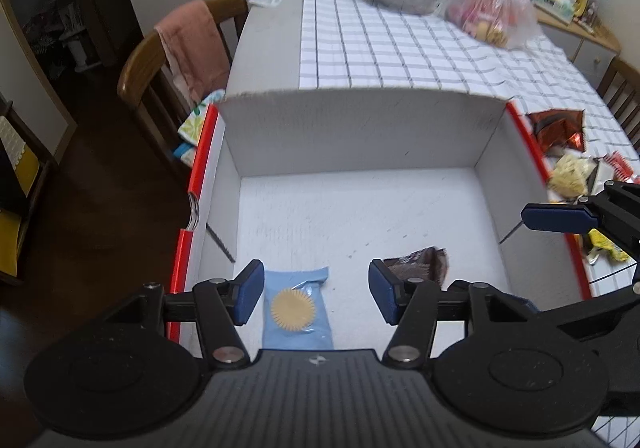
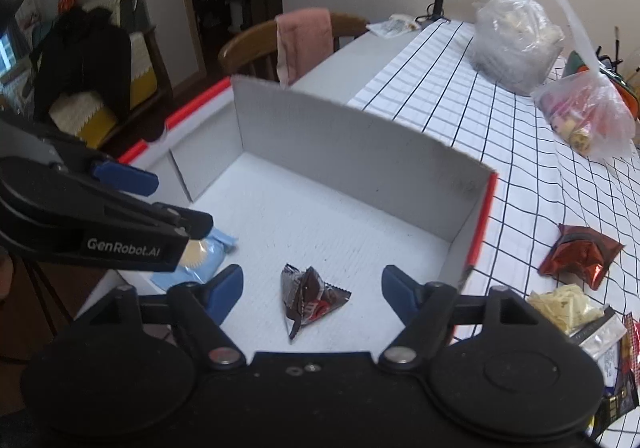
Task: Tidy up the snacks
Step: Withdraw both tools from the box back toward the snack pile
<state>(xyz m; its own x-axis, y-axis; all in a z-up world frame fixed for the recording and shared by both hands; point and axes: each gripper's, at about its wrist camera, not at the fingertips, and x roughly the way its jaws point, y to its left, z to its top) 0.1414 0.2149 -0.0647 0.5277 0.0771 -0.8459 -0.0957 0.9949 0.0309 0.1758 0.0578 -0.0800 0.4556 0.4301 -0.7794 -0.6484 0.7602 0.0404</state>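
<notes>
Two snacks down in the box, both tongs empty above them.

Left gripper [image 1: 316,294] spread moderately wide, nothing between the pads, over the blue cookie packet [image 1: 297,310] lying flat on the floor of the white box [image 1: 360,128]. Right gripper [image 2: 312,294] spread wide, likewise empty, over the dark triangular packet [image 2: 310,300] near the box's middle. Drop-off step looks finished. More snacks outside on the checked tablecloth [image 2: 460,96]: red foil packet [image 2: 578,256], pale yellow packet [image 2: 566,306] beside it. Next move probably a reach right over the box wall, jaws kept wide, closing gently on crinkly wrap.
</notes>
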